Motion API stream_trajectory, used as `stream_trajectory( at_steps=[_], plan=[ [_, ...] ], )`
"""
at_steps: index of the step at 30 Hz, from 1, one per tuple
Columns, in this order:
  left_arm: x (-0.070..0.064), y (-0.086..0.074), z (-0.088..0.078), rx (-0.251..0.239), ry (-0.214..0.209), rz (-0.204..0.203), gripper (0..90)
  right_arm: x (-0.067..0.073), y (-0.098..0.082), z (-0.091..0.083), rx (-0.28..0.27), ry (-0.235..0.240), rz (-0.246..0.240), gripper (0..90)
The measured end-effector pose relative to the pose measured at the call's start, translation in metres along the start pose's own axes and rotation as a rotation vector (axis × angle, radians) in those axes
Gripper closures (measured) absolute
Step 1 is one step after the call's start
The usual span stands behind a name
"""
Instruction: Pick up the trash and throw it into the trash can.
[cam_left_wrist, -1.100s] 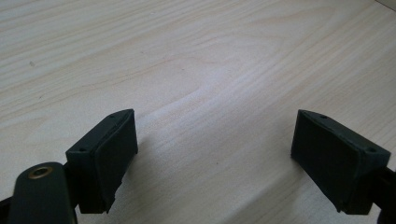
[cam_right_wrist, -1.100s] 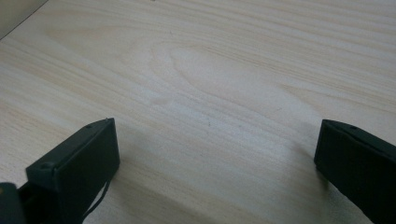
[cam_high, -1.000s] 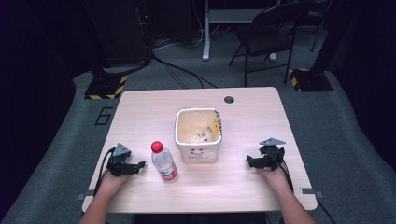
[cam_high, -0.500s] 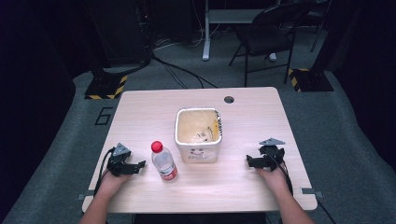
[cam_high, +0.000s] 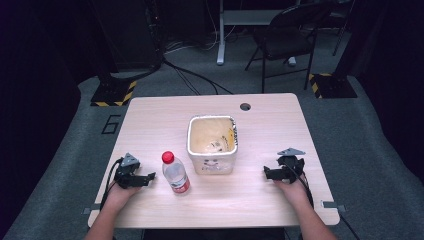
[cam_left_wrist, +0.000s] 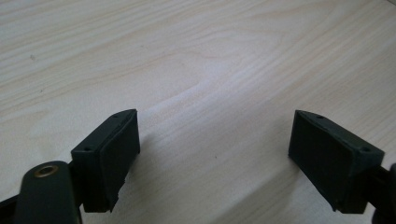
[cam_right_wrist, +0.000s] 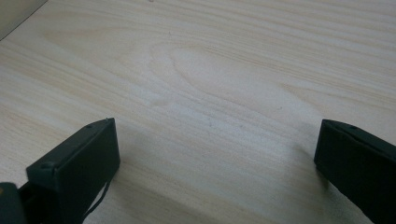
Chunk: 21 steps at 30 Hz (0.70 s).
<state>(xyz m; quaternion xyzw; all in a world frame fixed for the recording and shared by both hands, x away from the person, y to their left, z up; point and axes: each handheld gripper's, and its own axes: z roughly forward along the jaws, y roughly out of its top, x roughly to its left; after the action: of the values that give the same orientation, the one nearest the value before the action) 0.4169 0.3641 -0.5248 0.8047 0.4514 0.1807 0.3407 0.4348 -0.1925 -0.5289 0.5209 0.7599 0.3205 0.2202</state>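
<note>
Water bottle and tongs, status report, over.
Left tongs open, jaws just been closing, nothing between them. Right tongs open, empty. Water bottle upright on the table, untouched, beside left tongs. Bin next to bottle; nothing blocking.

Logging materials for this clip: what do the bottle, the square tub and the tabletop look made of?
Clear red-capped bottle: see-through, glossy, probably thin plastic. Square cream tub: opaque matte plastic, apparently; stained inside. Pale wood-grain tabletop: printed-looking grain with soft sheen, likely laminate.

bottle (cam_high: 175, 172): clear plastic, red cap | upright | table's near-left part, just left of the tub (cam_high: 212, 145)
</note>
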Motion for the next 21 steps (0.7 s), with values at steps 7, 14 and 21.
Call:
stream_trajectory(
  at_steps=[7,14,21],
  plan=[
    [-0.001,0.007,-0.01,-0.001,-0.03,-0.024,24.0,0.0,0.0,0.0,0.0,0.002,-0.002,0.0],
    [-0.002,0.019,-0.023,-0.013,-0.007,-0.01,23.6,0.0,0.0,0.0,-0.002,0.005,-0.003,0.0],
    [0.0,0.029,-0.034,-0.018,0.002,-0.006,23.7,0.0,0.0,0.0,-0.001,0.008,-0.003,0.0]
  ],
)
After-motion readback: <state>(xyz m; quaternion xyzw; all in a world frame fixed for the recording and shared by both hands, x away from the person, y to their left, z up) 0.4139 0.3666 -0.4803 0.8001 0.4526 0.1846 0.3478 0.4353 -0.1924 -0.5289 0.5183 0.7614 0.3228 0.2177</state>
